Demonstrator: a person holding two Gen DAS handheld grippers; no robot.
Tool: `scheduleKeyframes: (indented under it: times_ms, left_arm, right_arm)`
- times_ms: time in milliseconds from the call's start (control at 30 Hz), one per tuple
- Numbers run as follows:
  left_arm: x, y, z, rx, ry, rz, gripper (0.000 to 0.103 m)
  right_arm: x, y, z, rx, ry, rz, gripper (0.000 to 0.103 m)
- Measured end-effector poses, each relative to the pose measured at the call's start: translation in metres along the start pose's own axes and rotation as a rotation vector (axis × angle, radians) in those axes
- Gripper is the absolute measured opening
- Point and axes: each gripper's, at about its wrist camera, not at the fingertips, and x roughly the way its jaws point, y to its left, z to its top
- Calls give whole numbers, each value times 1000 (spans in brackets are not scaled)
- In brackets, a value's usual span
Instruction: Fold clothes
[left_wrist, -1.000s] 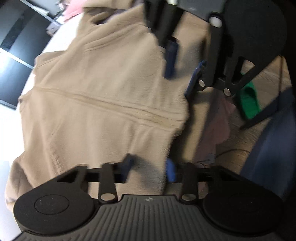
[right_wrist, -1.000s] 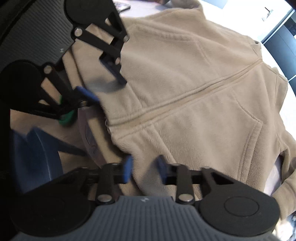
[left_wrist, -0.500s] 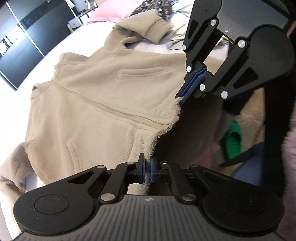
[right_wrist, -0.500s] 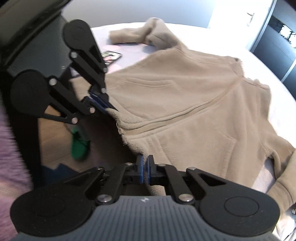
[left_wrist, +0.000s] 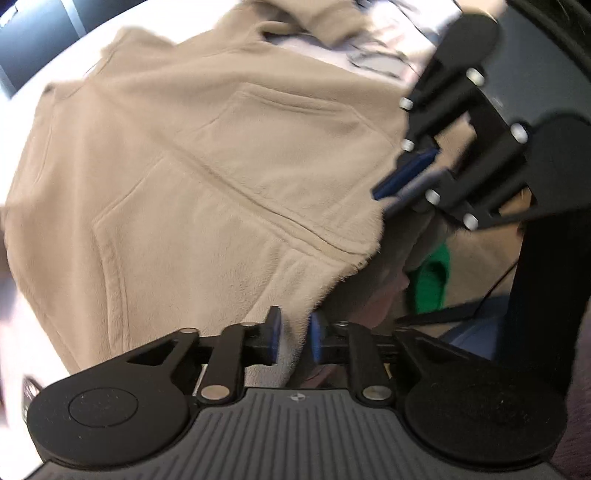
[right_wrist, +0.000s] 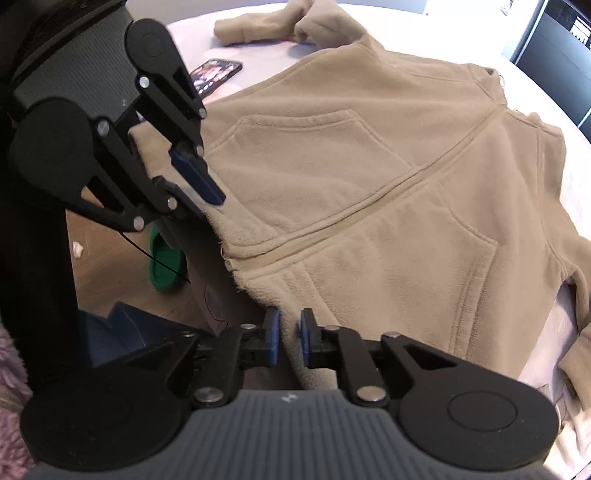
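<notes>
Tan fleece jacket (right_wrist: 369, 192) lies front-up on the pale bed (right_wrist: 546, 332), hem at the near edge. Left gripper (left_wrist: 293, 338) has hem fleece between its blue pads, jaws opening, gaps visible either side. Right gripper (right_wrist: 289, 338) likewise: opening, hem between the pads (no clamp visible). Phone (right_wrist: 214, 75) beside the jacket; green slipper (right_wrist: 166, 266) on the floor.
</notes>
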Motion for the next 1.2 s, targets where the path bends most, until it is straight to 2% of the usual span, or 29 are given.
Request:
scheduleKeyframes:
  times_ms: [267,333,500,733,867,1000,1067,1133,1200]
  left_arm:
    - [-52,74,8,-316,-85,-132,23]
    - [-67,94,9,-346,-108,-138,23]
    - [-103,145,27,-382,-181,47,23]
    - [-129,227,59,-534,-300,174,23]
    - [-118,270,79,-587,-322,247,23]
    - [-99,318,98,-641,-334,244,24]
    - [-87,341,109,-653,-338,236,31]
    - [-70,356,124,-637,-343,243,42]
    - [-52,368,139,-624,-335,229,43]
  right_arm:
    - [-23,-45,15,167,-62,32,22]
    - [-32,-57,15,198,-92,41,25]
    - [-32,-92,31,206,-87,-120,31]
    - [-36,-167,53,305,-89,-281,32]
    - [-33,-217,62,390,-98,-339,35]
    - [-25,-269,71,475,-120,-363,39]
    - [-18,-296,77,519,-131,-348,45]
    - [-7,-324,86,563,-144,-323,46]
    - [8,-349,100,593,-165,-297,48]
